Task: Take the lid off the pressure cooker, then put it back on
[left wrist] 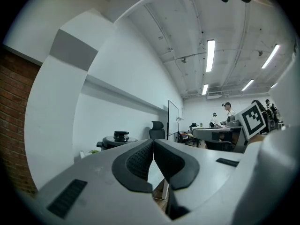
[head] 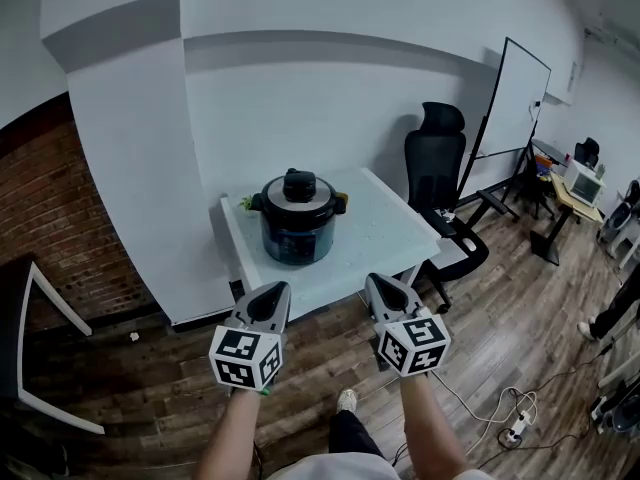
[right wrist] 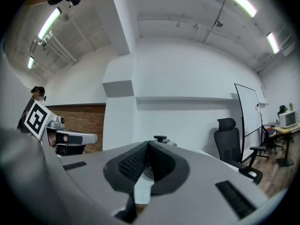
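The left gripper (head: 271,292) is formed as a tapered grey-white shell with a black inset on top. Its marker cube (head: 246,356) is white, with black square patterns printed on each face. Ahead of that cube, dark dimpled pads (left wrist: 138,162) are set into black surrounds, and dark ribbed slots (left wrist: 68,198) are cut into the pale shell beside them. To the right of that cube, the right gripper (head: 380,284) is built alike and carries a second cube (head: 415,344) with its own black patterns. Behind and right of the marker cube, a white top (head: 335,466), a dark trouser leg (head: 352,432) and a pale shoe (head: 347,400) are worn.
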